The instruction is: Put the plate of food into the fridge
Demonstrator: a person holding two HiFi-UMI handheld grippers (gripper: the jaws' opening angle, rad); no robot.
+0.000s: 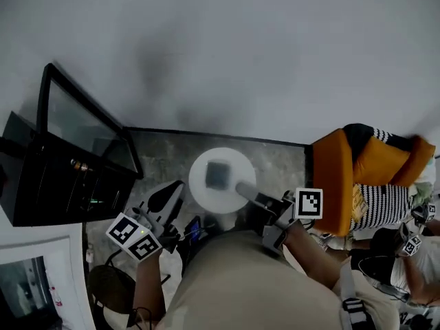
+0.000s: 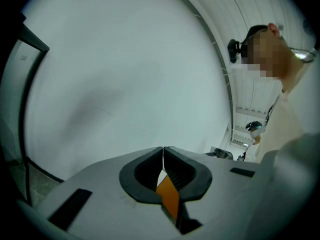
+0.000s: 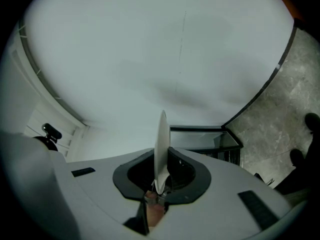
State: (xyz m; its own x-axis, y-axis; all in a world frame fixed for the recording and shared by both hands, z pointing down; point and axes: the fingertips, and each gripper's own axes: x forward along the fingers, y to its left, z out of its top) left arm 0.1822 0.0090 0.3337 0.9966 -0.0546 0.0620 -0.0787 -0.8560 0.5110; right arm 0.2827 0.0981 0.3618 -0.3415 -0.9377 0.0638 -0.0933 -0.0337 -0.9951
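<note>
Left gripper: low and left of centre in the head view, with its marker cube on the side towards the person. In its own view we see the two dark pads meeting at the tips, clenched on nothing. An orange sliver shows behind the tips, and we cannot tell what it is.

Right gripper: reaches in from the right in the head view. In its own view we see the jaws grasping the plate by its rim.

Plate: white and round, carried above the floor between the two grippers. The right gripper pinches its right rim and the left gripper lies just beside its left rim. In the right gripper view it stands edge-on like an upright blade between the pads.

Food: one dark, squarish piece near the middle of the plate, too blurred for us to name.

Fridge: black and at the left of the scene, apart from the plate. In the right gripper view it lies beyond the plate and to its right.

Fridge door: glass-fronted and swung open.

Floor: grey and stone-patterned.

Wall: plain white, on the far side.

Armchair: orange, at the right, carrying a striped cushion.

Second person: near right. We also see this person at the right edge of the left gripper view.
</note>
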